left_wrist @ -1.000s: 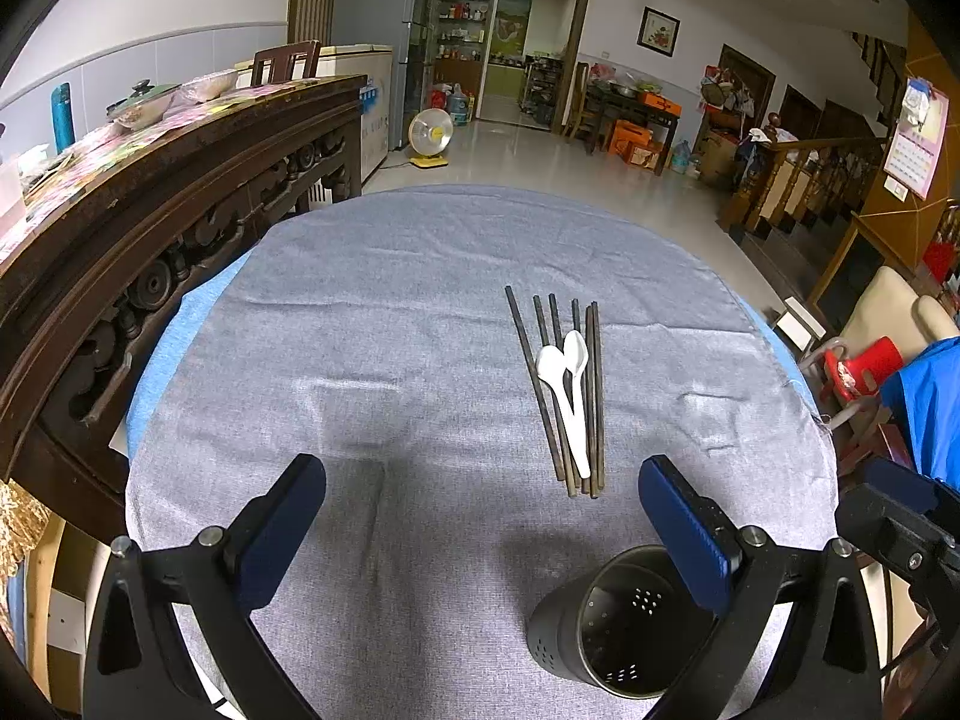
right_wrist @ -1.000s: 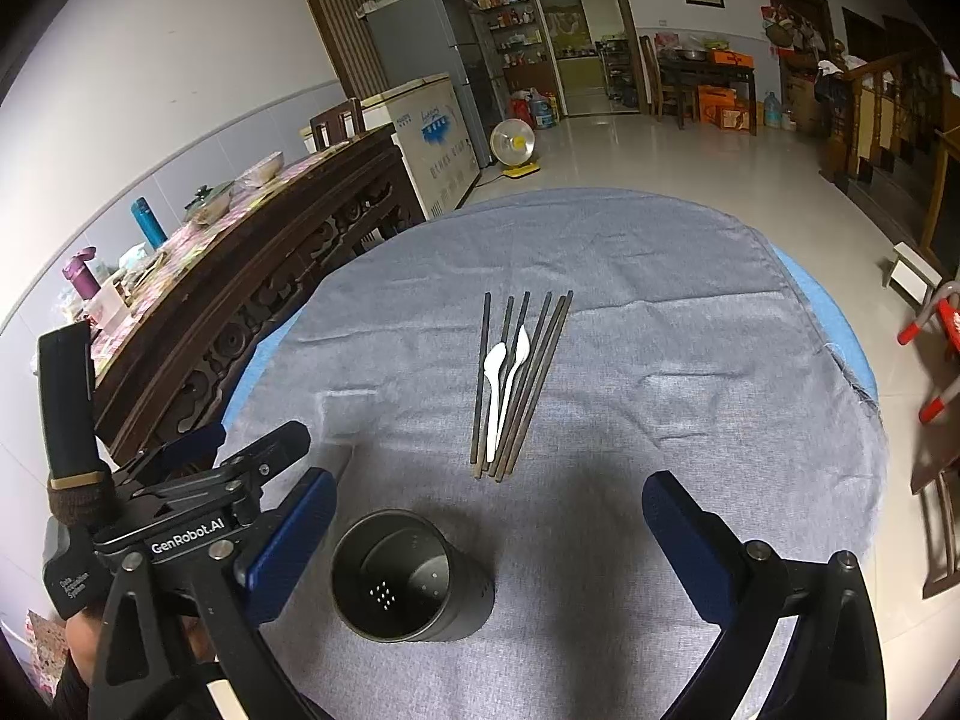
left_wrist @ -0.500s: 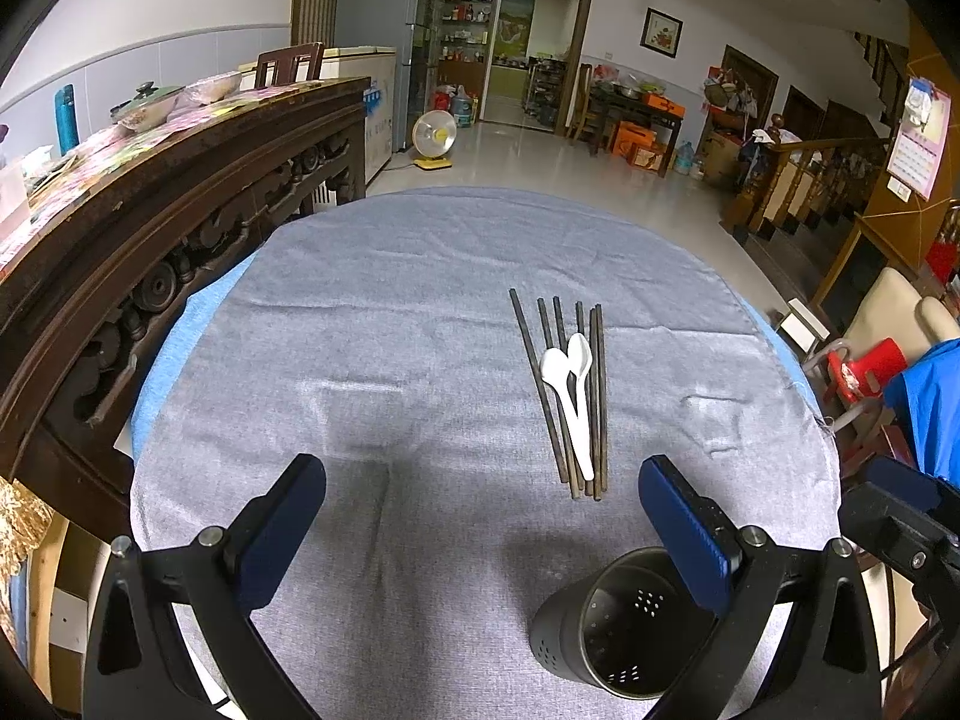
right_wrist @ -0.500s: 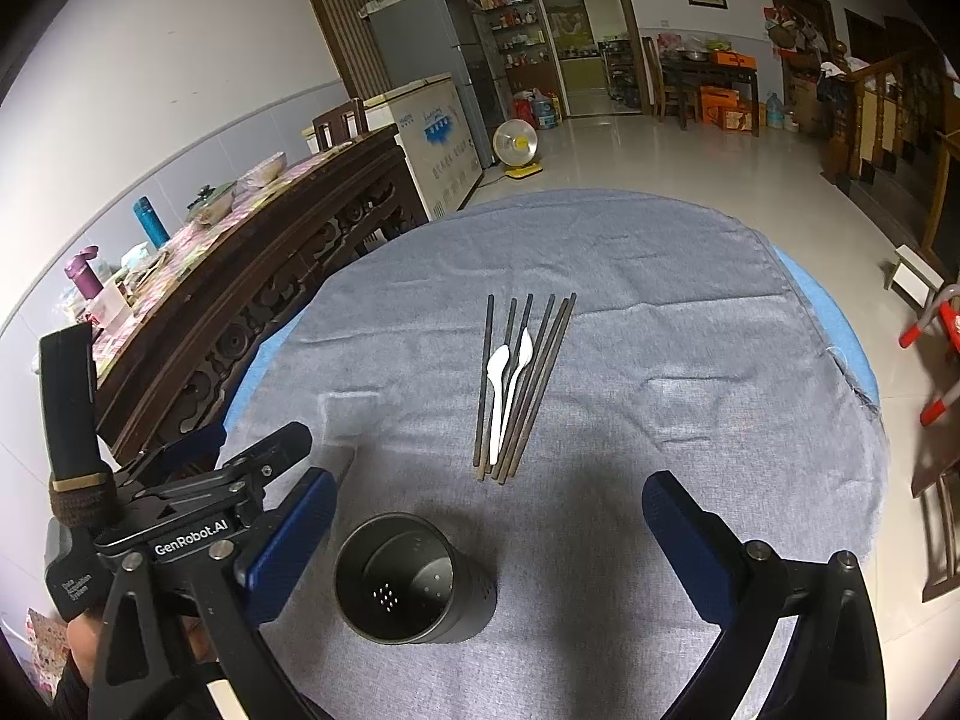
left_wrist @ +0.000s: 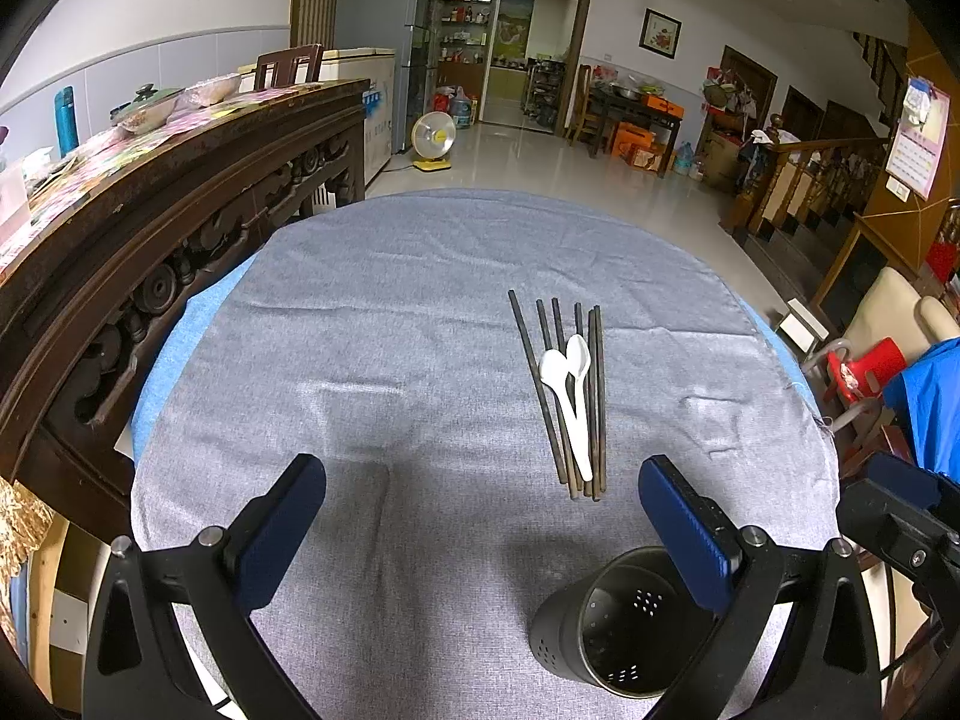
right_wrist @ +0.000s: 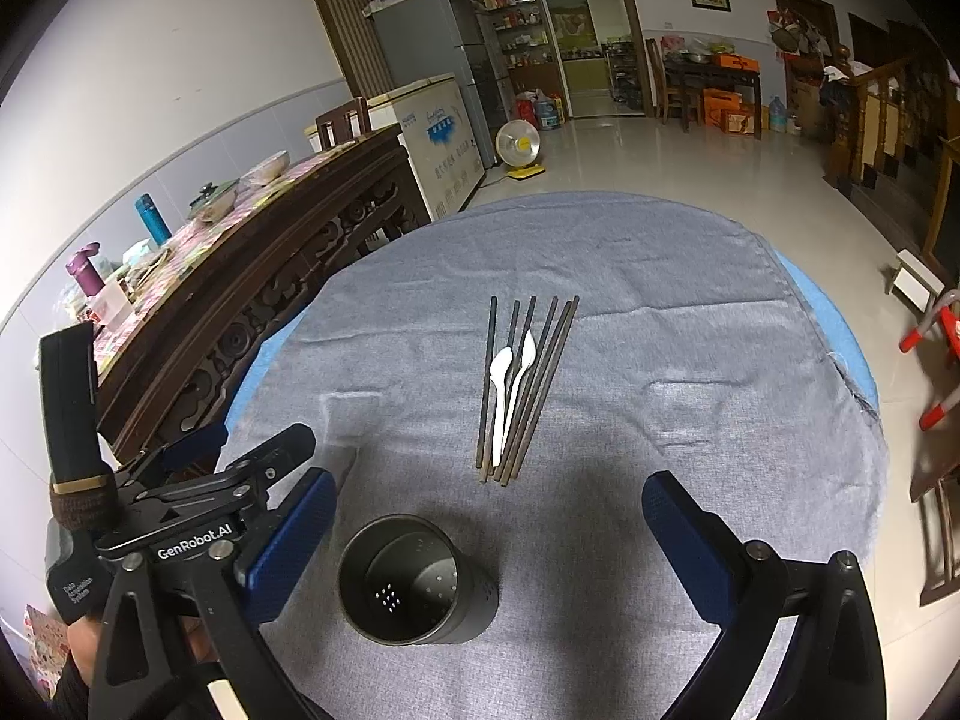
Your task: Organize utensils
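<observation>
Several dark chopsticks [left_wrist: 561, 396] [right_wrist: 528, 384] lie side by side on the grey tablecloth [left_wrist: 372, 372], with two white spoons [left_wrist: 567, 384] [right_wrist: 510, 384] resting on them. A dark perforated utensil holder [left_wrist: 624, 624] [right_wrist: 414, 582] stands upright and empty near the front edge. My left gripper [left_wrist: 480, 528] is open above the cloth, left of the holder and short of the utensils. My right gripper [right_wrist: 486, 540] is open too, with the holder low between its fingers. The left gripper's body [right_wrist: 192, 516] shows at the right wrist view's left edge.
A carved dark wooden sideboard [left_wrist: 150, 228] with bottles and dishes runs along the table's left side. Chairs and a red stool [left_wrist: 864, 360] stand off the right edge. Open tiled floor [left_wrist: 540, 168] lies beyond the table's far rim.
Both views have slid back and up slightly, so the utensils and holder sit a little lower in frame. Both grippers stay open and nothing on the table has moved.
</observation>
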